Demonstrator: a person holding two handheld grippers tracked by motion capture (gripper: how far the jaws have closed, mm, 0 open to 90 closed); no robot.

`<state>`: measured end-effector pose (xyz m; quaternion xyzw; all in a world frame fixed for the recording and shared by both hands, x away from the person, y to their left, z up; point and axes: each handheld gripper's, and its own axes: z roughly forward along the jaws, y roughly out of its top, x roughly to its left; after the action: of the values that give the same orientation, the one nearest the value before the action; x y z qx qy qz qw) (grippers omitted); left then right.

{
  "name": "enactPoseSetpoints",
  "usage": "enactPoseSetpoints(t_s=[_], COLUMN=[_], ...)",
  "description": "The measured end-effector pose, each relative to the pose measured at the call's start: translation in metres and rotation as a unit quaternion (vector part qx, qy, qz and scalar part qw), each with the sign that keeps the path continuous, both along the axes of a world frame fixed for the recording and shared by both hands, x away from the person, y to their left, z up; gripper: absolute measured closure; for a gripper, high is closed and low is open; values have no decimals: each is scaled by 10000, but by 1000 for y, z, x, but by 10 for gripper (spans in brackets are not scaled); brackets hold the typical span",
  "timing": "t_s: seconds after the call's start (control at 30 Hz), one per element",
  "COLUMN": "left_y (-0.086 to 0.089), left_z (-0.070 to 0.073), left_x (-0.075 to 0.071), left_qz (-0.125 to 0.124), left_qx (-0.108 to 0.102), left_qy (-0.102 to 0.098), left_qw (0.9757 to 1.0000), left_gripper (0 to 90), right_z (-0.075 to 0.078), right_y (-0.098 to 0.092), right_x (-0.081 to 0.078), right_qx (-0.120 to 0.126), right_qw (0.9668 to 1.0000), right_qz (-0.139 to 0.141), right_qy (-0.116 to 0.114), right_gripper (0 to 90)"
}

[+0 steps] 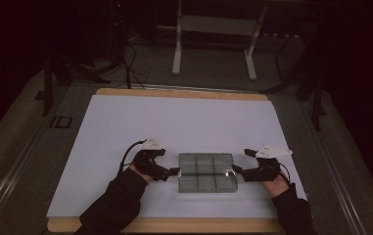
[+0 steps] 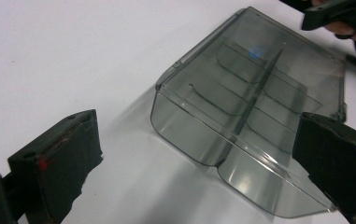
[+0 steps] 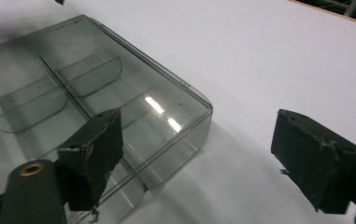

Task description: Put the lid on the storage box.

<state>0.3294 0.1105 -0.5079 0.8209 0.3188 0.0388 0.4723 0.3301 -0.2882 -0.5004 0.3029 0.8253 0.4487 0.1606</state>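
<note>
Flanking a clear divided box (image 1: 206, 172) near the table's (image 1: 125, 122) front edge, my left gripper (image 1: 173, 171) and right gripper (image 1: 235, 171) both gape wide, holding nothing. I judge no grasp begun; everything remains.

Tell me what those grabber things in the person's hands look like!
Each hand holds a black gripper, the left gripper and the right gripper. Both have two chunky black jaws with worn padding, a pale three-cornered plate on top and a black cable trailing off. The person wears dark sleeves.
</note>
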Motion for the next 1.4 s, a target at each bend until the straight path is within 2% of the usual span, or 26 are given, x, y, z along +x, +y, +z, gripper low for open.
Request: enactPoseSetpoints(t_s=[0.07,0.23,0.53,0.83,1.2,1.4], left_y=[1,7,12,21,33,40], left_z=[-1,-4,-10,-19,-23,-25], left_x=[-1,-3,-6,-12,-19,-24], left_qz=[-2,36,23,103,275,348], left_qx=[93,146,183,102,206,256], left_qy=[-126,-187,-140,-49,-51,-16], left_qw=[9999,9997,9997,9999,9994,9991], left_gripper=[27,27,27,27,27,27], right_z=[-1,-3,-8,-17,-26,-30], right_y=[-1,-5,-10,-18,-29,-34], right_x=[1,2,1,-3,-10,-13], right_qx=[-15,-30,-151,-204,-325,-297], right_qw=[10000,9999,9997,9993,9983,9978], right_qz=[-31,-140,-214,-307,-462,-553], right_qy=[23,-12,-6,28,161,220], right_gripper=[169,168,164,163,164,164])
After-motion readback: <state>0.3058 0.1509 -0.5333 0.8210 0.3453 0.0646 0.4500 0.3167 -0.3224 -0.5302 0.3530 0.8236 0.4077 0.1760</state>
